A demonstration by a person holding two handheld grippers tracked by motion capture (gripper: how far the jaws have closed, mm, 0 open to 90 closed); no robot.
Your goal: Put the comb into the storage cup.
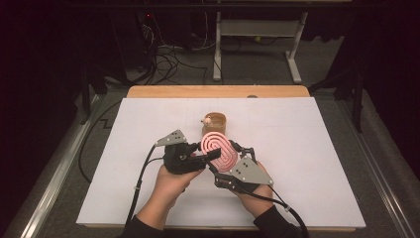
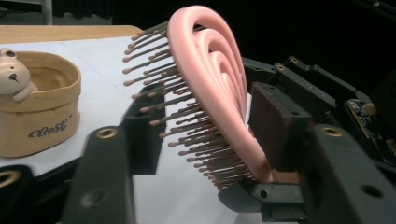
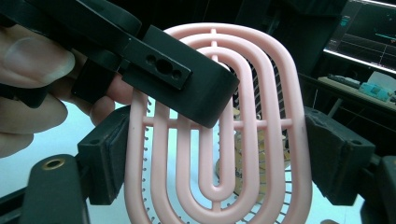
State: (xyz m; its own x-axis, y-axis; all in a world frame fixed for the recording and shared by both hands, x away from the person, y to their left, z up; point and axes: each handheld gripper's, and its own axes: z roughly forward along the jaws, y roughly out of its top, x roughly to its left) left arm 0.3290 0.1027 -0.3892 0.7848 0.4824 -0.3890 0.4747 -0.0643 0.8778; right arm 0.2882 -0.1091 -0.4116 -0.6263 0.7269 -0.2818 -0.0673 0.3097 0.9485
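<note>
the high view looks forward and down on the bench from above the person's side. both gripper views sit very near the pink brush, from opposite faces: bristle side and back. all share the brush.

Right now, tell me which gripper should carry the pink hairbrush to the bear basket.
Right. The right gripper clamps the hairbrush by both edges, and the basket sits just beyond it. The left gripper only straddles bristles and back; a firm grip isn't clear.
</note>
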